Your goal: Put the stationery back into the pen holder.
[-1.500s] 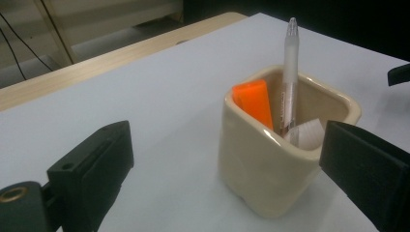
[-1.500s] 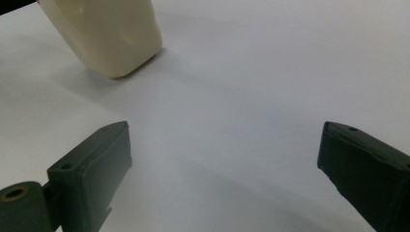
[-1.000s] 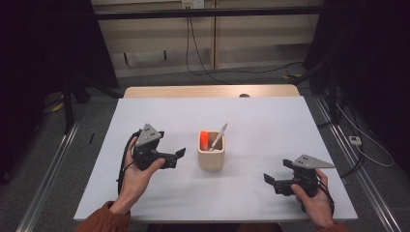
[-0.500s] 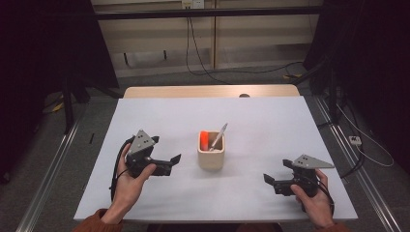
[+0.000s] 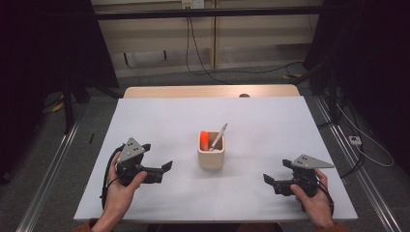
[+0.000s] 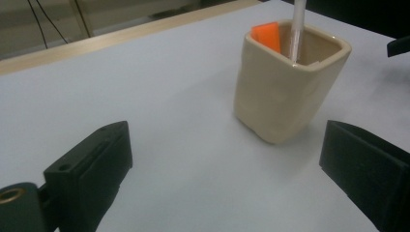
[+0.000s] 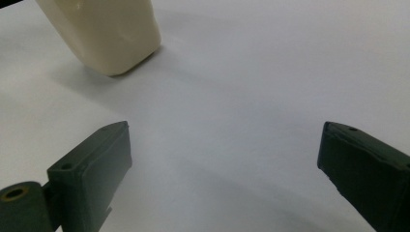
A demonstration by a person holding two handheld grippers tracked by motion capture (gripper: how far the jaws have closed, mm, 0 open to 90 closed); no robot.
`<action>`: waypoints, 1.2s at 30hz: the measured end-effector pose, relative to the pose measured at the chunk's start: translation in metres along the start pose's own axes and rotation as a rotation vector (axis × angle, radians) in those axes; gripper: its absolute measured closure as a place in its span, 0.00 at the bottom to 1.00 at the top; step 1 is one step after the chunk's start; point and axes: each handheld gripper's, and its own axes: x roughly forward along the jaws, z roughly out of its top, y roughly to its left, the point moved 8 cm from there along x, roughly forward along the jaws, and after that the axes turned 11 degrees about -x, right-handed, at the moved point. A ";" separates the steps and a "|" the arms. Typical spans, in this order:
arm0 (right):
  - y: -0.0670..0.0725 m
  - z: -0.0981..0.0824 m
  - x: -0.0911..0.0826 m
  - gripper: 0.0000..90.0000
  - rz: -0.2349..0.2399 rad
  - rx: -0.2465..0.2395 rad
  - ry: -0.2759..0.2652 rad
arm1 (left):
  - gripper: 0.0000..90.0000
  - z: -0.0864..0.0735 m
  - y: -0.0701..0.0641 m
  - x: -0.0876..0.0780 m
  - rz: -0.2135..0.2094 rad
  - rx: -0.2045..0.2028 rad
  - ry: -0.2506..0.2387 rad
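Both grippers, left gripper (image 5: 162,170) and right gripper (image 5: 270,181): black bodies, blocky black jaws, grey three-cornered top plates, black cables; orange-brown sleeve cuffs.

No readable text, label, brand, number or sign appears on anything on the table or around it.

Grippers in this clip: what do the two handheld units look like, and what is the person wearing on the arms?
Both are black two-jaw units. The left gripper and right gripper each carry a grey three-cornered plate on top, and a black cable loops from each. Their jaws are blocky black pads with small screw holes. Orange-brown sleeve cuffs show at the bottom edge of the high view.
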 end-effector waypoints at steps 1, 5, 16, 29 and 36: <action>0.000 0.000 0.000 0.06 0.000 0.000 0.000 | 0.05 -0.001 0.001 -0.001 0.004 -0.002 -0.003; 0.000 0.000 0.000 0.06 0.000 0.000 0.000 | 0.05 -0.007 0.005 -0.004 0.018 -0.001 -0.006; 0.000 0.000 0.001 0.06 0.002 0.001 0.004 | 0.05 -0.024 0.005 -0.011 0.043 0.021 -0.008; 0.000 0.000 0.000 0.06 0.002 -0.002 0.002 | 0.06 -0.042 0.007 -0.010 0.078 -0.016 -0.006; 0.001 0.000 0.000 0.06 0.006 -0.008 0.000 | 0.05 -0.045 0.008 -0.010 0.068 -0.024 -0.032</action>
